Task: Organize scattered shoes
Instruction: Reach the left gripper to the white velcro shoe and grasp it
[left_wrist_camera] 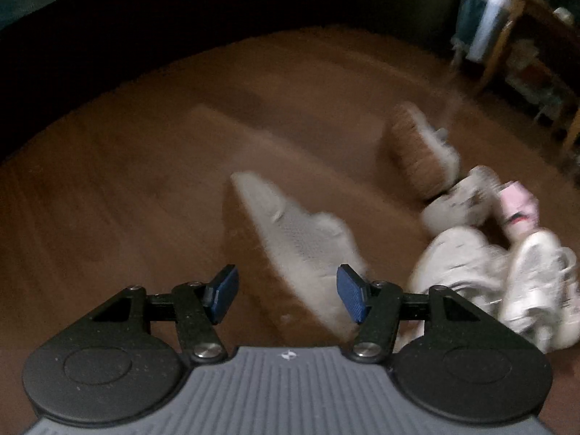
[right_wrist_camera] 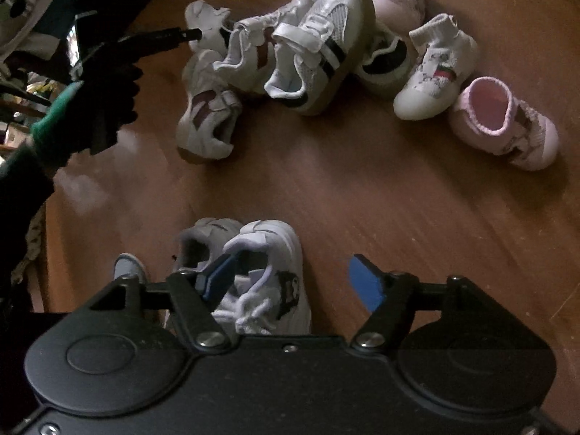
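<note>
left gripper (left_wrist_camera: 287, 294): jaws apart, nothing held, over a blurred grey shoe (left_wrist_camera: 297, 243) on the wood floor (left_wrist_camera: 127, 181) | right gripper (right_wrist_camera: 290, 282): jaws wide, gripping nothing, left pad just above a white sneaker (right_wrist_camera: 275, 275) beside its grey-lined mate (right_wrist_camera: 203, 243) | shoe pile (right_wrist_camera: 315, 50): heaped well beyond | pink shoe (right_wrist_camera: 507, 123): at the pile's right

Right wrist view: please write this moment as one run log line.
right gripper: open, empty | white sneaker pair: side by side on floor, below jaws | shoe pile: unsorted
</note>
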The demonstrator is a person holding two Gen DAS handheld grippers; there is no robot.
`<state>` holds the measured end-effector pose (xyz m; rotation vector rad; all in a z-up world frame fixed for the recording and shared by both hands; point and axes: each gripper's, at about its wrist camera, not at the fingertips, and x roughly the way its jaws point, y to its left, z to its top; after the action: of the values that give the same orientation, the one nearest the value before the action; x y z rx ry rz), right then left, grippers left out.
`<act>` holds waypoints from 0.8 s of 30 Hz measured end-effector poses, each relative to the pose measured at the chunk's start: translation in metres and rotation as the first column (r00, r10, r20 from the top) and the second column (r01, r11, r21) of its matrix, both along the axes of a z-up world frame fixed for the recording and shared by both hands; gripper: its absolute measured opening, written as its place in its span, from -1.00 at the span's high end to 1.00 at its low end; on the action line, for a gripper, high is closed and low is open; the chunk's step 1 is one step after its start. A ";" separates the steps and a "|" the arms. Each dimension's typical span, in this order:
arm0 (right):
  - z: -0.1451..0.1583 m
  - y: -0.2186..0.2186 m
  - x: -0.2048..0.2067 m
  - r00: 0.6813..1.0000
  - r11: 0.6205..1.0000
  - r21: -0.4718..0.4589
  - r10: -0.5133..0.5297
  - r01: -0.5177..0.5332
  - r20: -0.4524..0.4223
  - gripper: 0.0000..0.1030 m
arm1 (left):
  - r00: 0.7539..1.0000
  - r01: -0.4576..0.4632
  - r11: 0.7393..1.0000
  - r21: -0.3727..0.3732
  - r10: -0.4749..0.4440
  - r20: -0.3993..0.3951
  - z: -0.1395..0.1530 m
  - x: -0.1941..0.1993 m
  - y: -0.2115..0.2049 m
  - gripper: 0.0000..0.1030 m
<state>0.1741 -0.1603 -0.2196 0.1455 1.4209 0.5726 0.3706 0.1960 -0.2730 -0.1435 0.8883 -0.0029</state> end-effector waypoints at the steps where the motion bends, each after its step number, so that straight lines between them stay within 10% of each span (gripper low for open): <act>1: 0.000 -0.001 0.001 1.000 1.000 0.009 -0.013 0.013 0.001 -0.44 | 1.000 -0.007 1.000 0.010 0.006 0.006 0.001 -0.004 0.007 -0.13; 5: -0.007 -0.006 0.012 0.996 0.991 0.093 -0.092 0.094 -0.023 -0.44 | 0.996 -0.084 0.993 0.078 0.087 -0.036 0.002 -0.019 0.040 -0.08; 21: -0.016 -0.013 0.035 0.988 0.984 0.089 -0.154 0.156 -0.028 -0.45 | 0.990 -0.116 0.991 -0.064 0.110 -0.088 0.001 -0.016 0.046 -0.04; 24: -0.015 -0.013 0.036 0.988 0.984 0.087 -0.152 0.154 -0.027 -0.46 | 0.985 -0.109 0.993 -0.037 0.103 -0.138 -0.013 -0.005 0.043 0.45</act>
<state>0.2103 -0.1729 -0.2348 0.3289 1.3905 0.5083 0.3658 0.2388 -0.2858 -0.2346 1.0160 0.0878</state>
